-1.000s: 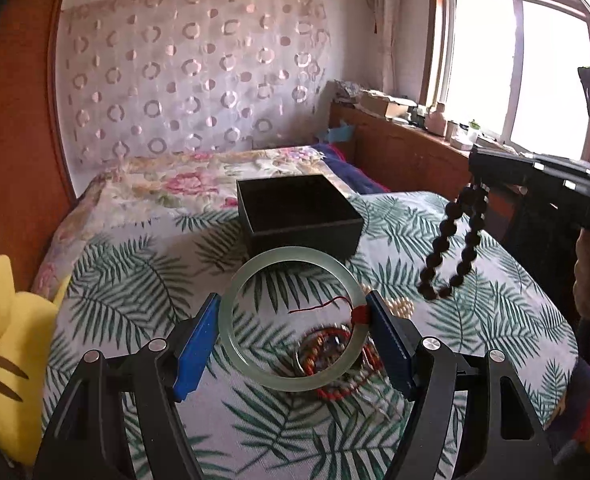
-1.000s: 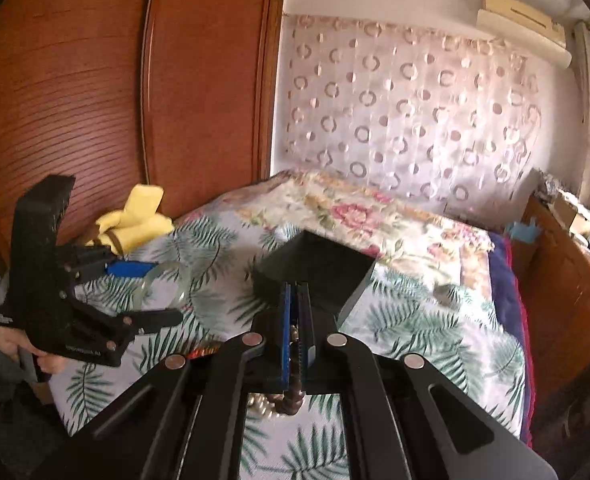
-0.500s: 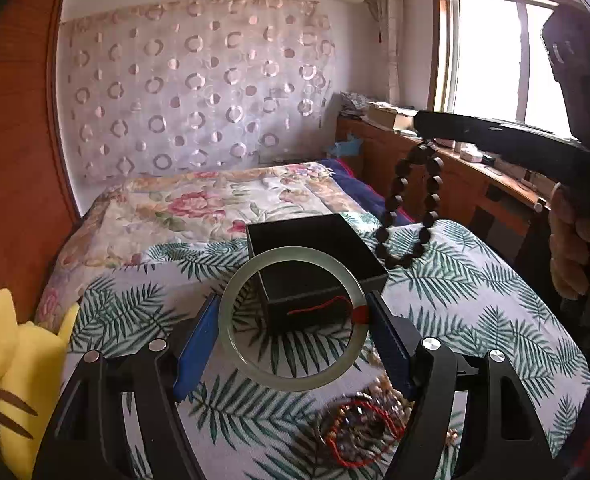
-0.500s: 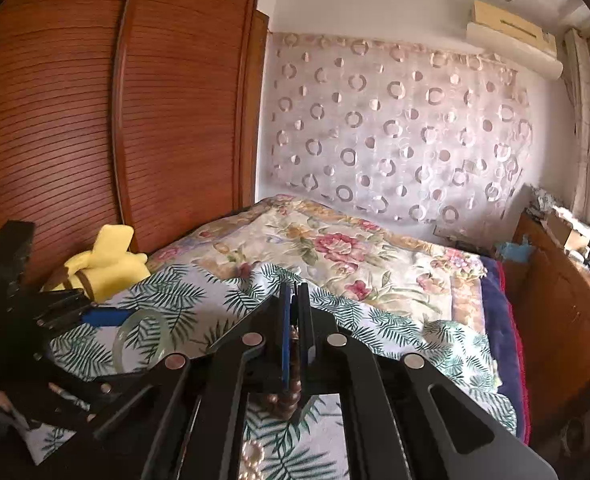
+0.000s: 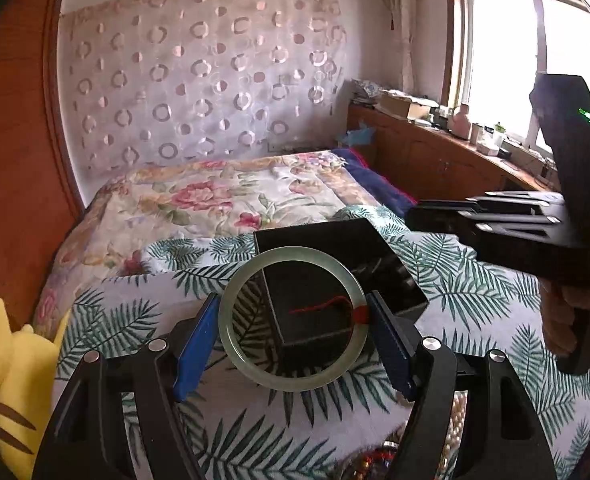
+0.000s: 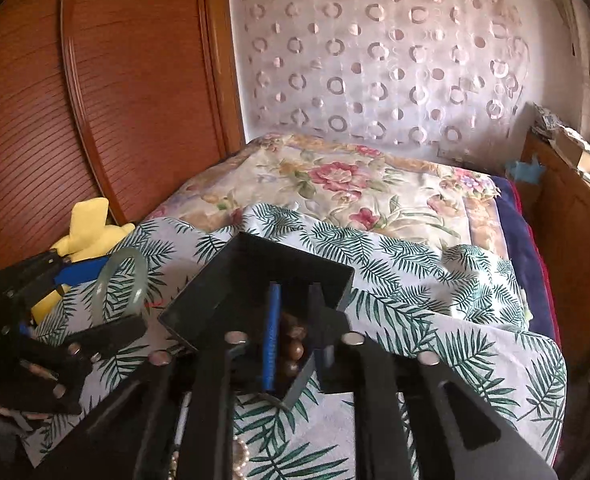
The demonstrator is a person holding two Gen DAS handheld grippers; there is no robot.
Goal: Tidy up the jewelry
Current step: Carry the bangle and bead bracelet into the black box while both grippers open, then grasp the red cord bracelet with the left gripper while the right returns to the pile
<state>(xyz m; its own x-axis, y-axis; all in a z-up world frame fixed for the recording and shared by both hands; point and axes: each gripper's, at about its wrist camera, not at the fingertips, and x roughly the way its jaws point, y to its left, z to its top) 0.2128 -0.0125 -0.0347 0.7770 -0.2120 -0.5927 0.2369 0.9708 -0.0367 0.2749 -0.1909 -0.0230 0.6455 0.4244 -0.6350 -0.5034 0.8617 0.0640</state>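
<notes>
My left gripper (image 5: 293,342) clamps the jade bangle (image 5: 293,318) across its width, above the black box (image 5: 341,276) — rigid, slick, brittle, so I squeeze gently; my right gripper (image 6: 293,332) stands parted over the limp wooden beads (image 6: 293,346) inside the box

In the right wrist view the brown bead bracelet (image 6: 291,344) shows only as a few beads between the gripper's blue pads; the rest is hidden by the fingers and the black box (image 6: 255,276) wall. The box's near corner is covered by the gripper body. A pearl strand (image 6: 241,460) is cut off at the bottom edge. In the left wrist view a tangle of beaded jewelry (image 5: 375,458) runs off the bottom edge, too blurred to sort, and the yellow plush toy (image 5: 3,376) is cropped at the left.
</notes>
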